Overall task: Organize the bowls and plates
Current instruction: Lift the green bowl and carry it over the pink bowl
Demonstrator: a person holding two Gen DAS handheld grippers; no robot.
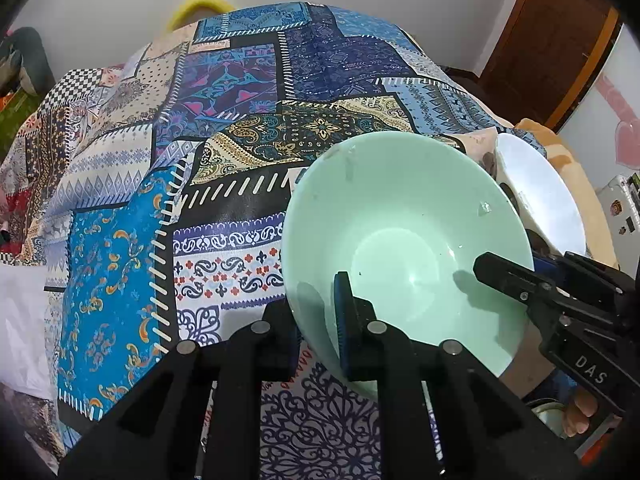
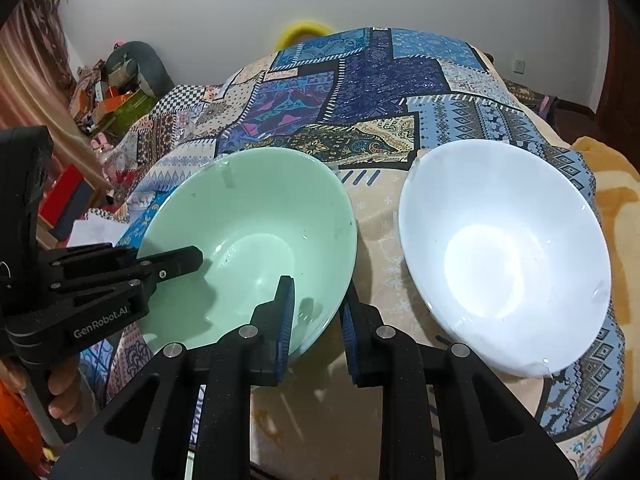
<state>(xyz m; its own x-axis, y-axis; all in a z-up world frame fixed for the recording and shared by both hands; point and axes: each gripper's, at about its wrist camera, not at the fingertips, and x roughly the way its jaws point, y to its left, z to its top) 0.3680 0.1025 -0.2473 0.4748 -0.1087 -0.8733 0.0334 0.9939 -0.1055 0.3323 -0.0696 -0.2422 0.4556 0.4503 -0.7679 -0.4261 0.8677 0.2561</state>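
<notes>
At the far left, the left gripper [image 2: 160, 270] comes in from the side, and I have its fingers [image 1: 346, 312] closed on the near-left rim of the green bowl [image 1: 404, 236], one finger inside the wall and the other outside it. Just right of that, my right gripper [image 2: 316, 320] bites the same bowl on its near-right rim, one blue-padded finger inside and its partner outside against the wall; both pairs look clamped on the rim, not standing open. I judge that the two-handed hold is there because the bowl is wide and smooth and a single pinch on a thin rim could let it swing or slip. The bowl sits tilted, its far rim higher, and I cannot tell whether its base touches the patchwork cloth [image 1: 224, 208] beneath it. To the right of my right fingers, well clear of them, the white bowl [image 2: 504, 256] rests tilted on the cloth-covered bed, with a strip of beige cloth between the two bowls. That is my likely nesting partner, so I reckon the green bowl has to travel rightward. Nothing stands in that gap, though the soft, lumpy bedding makes any set-down unsteady. Beyond the fingers the cloth runs bare to a yellow ring [image 2: 306, 32] at the far edge.
</notes>
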